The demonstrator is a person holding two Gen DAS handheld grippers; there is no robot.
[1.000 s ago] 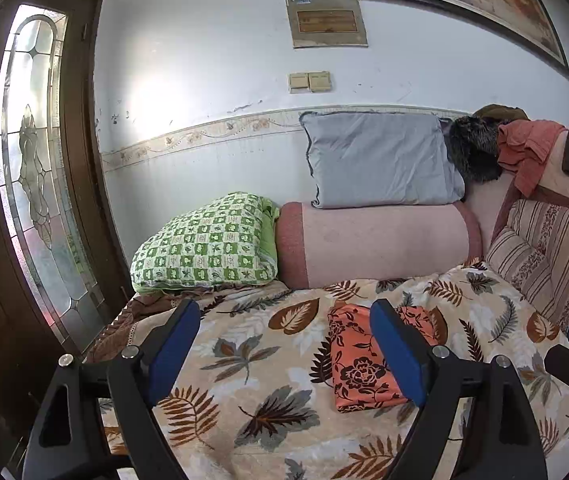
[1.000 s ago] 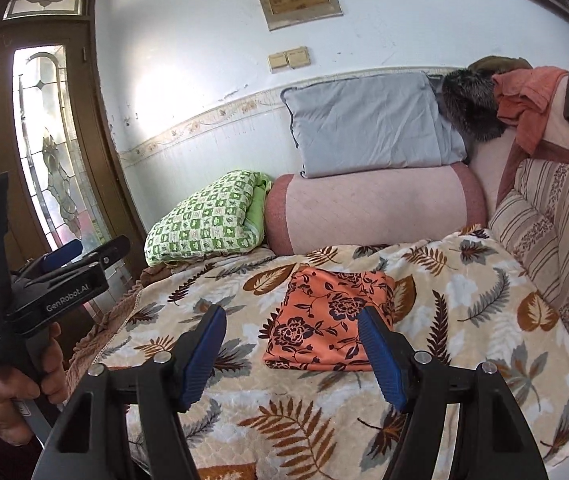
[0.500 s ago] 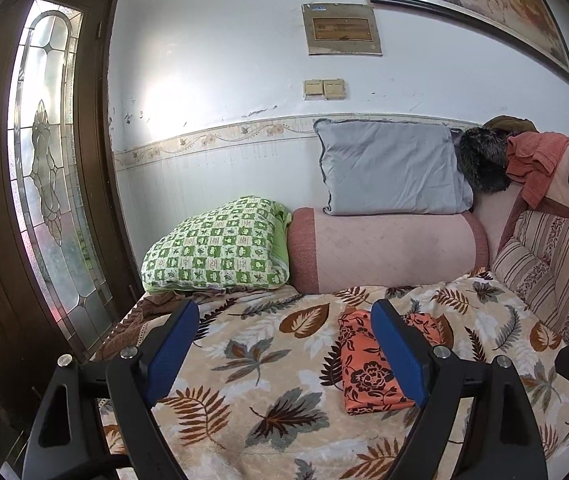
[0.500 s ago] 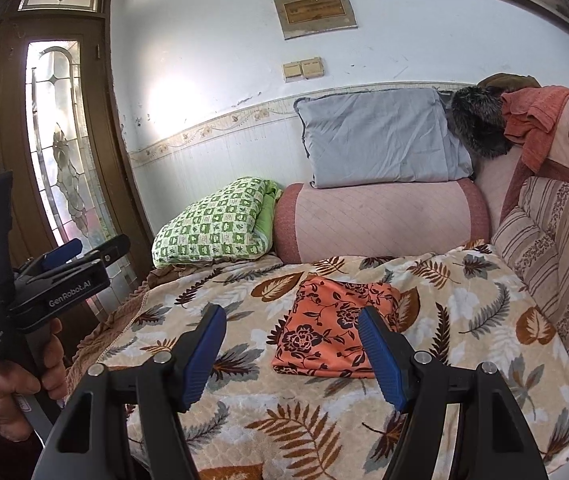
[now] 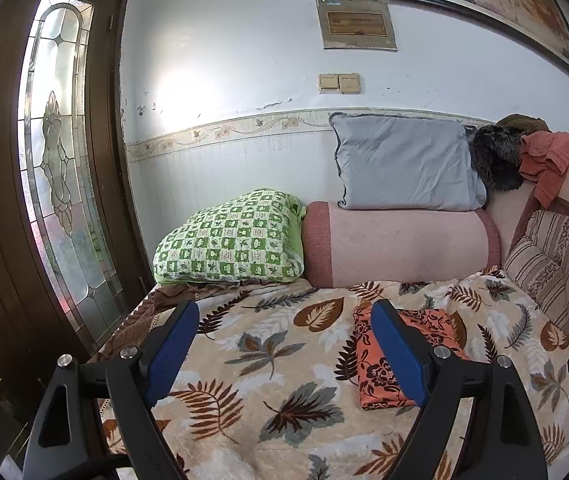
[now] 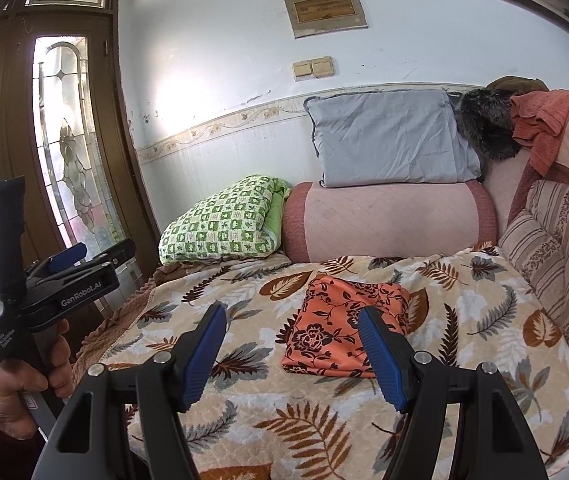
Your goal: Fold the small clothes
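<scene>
A small orange cloth with dark flowers (image 6: 340, 326) lies folded flat on the leaf-print blanket (image 6: 464, 320). In the left wrist view the folded cloth (image 5: 368, 360) is partly hidden behind the right finger. My left gripper (image 5: 284, 344) is open and empty, held back from the bed. It also shows in the right wrist view (image 6: 64, 264), held in a hand at the left. My right gripper (image 6: 292, 344) is open and empty, in front of the cloth and apart from it.
A green checked pillow (image 6: 220, 224), a pink bolster (image 6: 392, 216) and a grey pillow (image 6: 388, 140) line the wall. A striped cushion (image 6: 556, 248) stands at the right. A wooden door with a glass pane (image 5: 56, 160) is at the left.
Both grippers have drawn back from the bed and risen a little. The folded cloth looks smaller and has not moved. Both grippers stayed open.
</scene>
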